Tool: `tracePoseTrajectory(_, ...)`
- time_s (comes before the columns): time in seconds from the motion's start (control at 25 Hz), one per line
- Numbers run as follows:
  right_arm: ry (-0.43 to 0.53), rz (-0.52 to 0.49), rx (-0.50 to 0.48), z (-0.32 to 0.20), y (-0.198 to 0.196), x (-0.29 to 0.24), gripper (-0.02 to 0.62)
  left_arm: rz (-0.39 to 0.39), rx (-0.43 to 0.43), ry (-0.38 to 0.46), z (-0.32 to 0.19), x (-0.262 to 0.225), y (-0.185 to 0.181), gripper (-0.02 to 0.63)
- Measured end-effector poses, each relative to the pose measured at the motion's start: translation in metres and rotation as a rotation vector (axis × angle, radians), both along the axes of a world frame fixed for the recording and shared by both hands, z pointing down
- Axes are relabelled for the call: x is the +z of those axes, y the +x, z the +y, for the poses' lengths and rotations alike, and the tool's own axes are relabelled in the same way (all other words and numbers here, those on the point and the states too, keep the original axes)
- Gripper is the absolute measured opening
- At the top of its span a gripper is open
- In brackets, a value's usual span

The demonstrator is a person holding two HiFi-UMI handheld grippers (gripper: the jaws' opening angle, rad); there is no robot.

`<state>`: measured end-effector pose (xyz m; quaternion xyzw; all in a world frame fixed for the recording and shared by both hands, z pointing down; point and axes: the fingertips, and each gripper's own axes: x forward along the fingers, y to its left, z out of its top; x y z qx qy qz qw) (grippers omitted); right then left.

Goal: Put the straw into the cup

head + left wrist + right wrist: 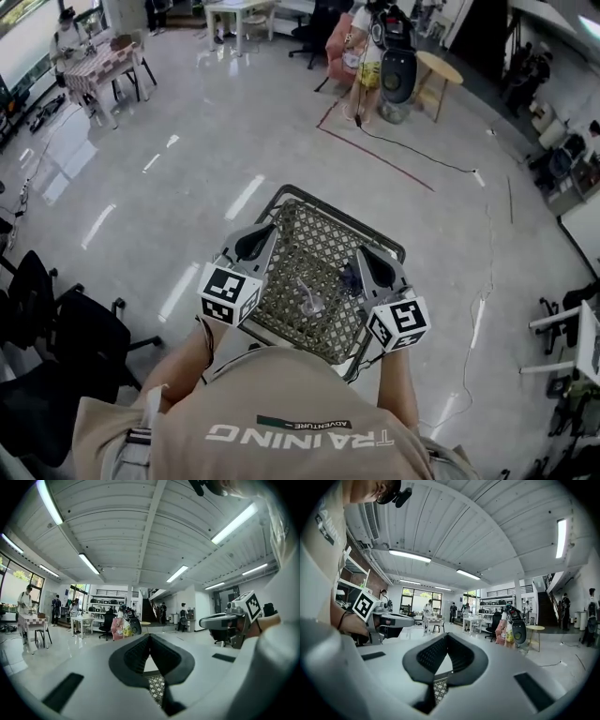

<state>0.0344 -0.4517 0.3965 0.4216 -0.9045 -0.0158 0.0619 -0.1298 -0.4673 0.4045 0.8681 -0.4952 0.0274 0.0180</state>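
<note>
Left gripper (149, 635): jaws together, nothing between them.
Right gripper (446, 635): jaws together, empty.
Cup (313, 301): clear, on the mesh bench (314, 230).

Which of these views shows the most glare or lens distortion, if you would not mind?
Head view: white streaks of glare on the glossy floor, edges bowed. Left gripper view: heavy fisheye, light strips curved, corners black. Right gripper view: same fisheye, bright windows.

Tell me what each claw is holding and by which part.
Nothing is held. The left claw and the right claw are both shut and empty. The cup stands on the mesh table, apart from both.
</note>
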Motion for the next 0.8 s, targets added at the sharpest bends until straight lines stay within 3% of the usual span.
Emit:
tracePoseTrajectory(0.32, -0.036, 0.025, -0.030, 0.008, 0.003, 0.018, 0.016, 0.036, -0.012, -0.045, 0.025, 0.030, 0.000, 0.015)
tracePoseTrajectory(0.8, -0.042, 0.039, -0.031, 0.008, -0.002, 0.023, 0.017, 0.030, -0.069, -0.015, 0.022, 0.026, -0.025, 0.015)
